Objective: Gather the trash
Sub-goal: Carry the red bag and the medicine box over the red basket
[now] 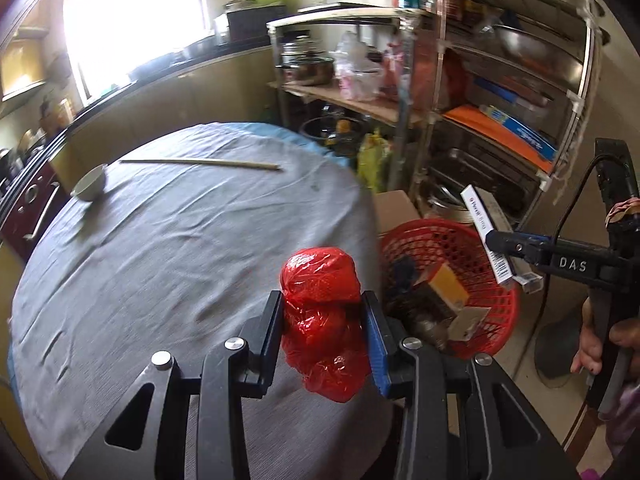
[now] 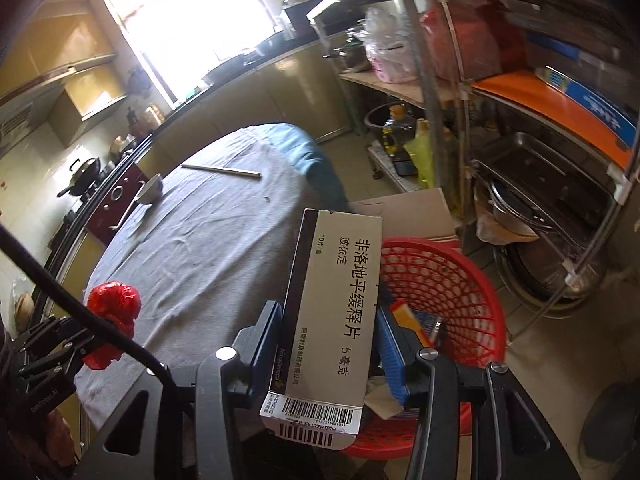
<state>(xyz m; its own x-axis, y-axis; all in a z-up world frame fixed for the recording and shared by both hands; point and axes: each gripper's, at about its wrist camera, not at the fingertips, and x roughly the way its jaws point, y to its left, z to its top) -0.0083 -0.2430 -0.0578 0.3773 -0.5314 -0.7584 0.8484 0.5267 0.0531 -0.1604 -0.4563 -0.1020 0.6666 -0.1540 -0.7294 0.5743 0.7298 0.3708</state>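
Your left tool [image 1: 323, 326] is clamped on a crumpled red plastic bag [image 1: 322, 318], its two fingers pressing the bundle from both sides. The bag hangs over the near edge of the round surface [image 1: 168, 248], which is covered with a grey cloth. From the right wrist view the same bag [image 2: 112, 322] shows at the far left, gripped in that tool.

Your right tool [image 2: 330, 350] is closed on a flat medicine box [image 2: 334, 312], white and grey with black Chinese print and a barcode at its near end. The box stands nearly upright between the fingers, beside the surface's edge and over the near rim of a red mesh basket [image 2: 452, 276]. In the left wrist view the box [image 1: 486, 236] is held above the basket [image 1: 500, 320], which sits on the floor just beside the surface and already holds a yellow carton [image 1: 448, 286] and other scraps.

On the far side of the surface lie a white bowl [image 1: 90, 184] and chopsticks [image 1: 200, 163], well apart from both tools.
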